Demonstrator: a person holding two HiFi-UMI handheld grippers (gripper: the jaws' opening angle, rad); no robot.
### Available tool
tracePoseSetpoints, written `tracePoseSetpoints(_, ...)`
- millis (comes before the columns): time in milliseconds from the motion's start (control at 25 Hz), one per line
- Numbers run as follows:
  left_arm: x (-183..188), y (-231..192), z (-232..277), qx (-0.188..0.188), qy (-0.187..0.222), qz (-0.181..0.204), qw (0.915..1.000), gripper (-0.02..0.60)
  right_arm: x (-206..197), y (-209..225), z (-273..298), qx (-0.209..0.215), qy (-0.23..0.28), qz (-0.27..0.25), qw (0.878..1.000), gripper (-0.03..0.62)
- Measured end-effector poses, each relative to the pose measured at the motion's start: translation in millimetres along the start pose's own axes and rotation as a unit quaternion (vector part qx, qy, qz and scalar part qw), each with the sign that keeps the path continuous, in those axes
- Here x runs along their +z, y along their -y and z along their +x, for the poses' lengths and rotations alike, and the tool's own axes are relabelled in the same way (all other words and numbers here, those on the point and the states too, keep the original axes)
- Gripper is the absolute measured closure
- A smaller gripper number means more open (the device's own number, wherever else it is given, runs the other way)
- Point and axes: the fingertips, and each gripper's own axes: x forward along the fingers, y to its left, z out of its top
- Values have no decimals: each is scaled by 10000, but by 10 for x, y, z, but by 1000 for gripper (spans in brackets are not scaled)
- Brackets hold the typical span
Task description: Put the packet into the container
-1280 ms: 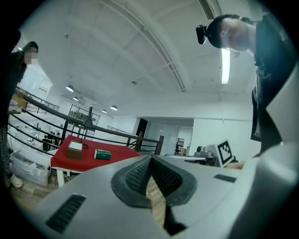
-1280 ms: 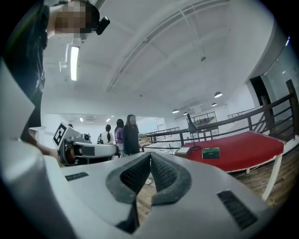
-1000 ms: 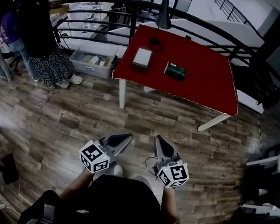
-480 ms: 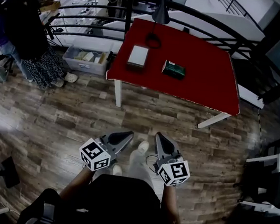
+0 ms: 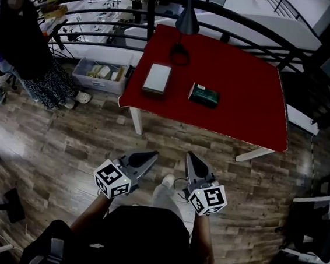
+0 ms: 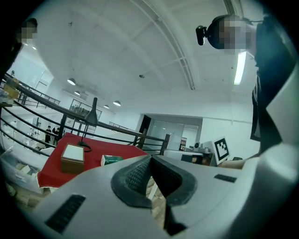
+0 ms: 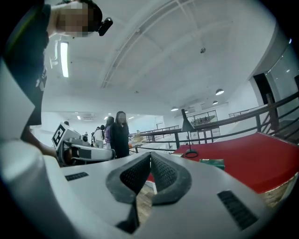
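Observation:
A green packet (image 5: 204, 95) lies on the red table (image 5: 244, 101), right of a box-shaped container with a white top (image 5: 157, 78). Both show small in the left gripper view, the container (image 6: 72, 157) left of the packet (image 6: 112, 159), and the packet (image 7: 211, 162) shows in the right gripper view. My left gripper (image 5: 151, 156) and right gripper (image 5: 189, 156) hang over the wooden floor in front of the table, well short of it. Both are shut with nothing between their jaws.
A black desk lamp (image 5: 187, 20) stands at the table's far edge, its cord coiled beside it. A black railing (image 5: 105, 28) runs behind the table. A person in dark clothes (image 5: 23, 43) stands at the left near a grey bin (image 5: 100, 75) on the floor.
The view has moved toward the table, which now sits lower and nearer in the head view. Both grippers stay shut in front of the body.

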Motion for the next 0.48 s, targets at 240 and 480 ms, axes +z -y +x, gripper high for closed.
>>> tracePoseSetpoints(240,193,-380,636,43,-77,81,9999,578,208,601,401,106,87,-60,9999,572)
tracePoseSetpoints(480,338,-594,1247,-69,-82,101,9999,578,288,1155,649,157,45,-74,9998,572)
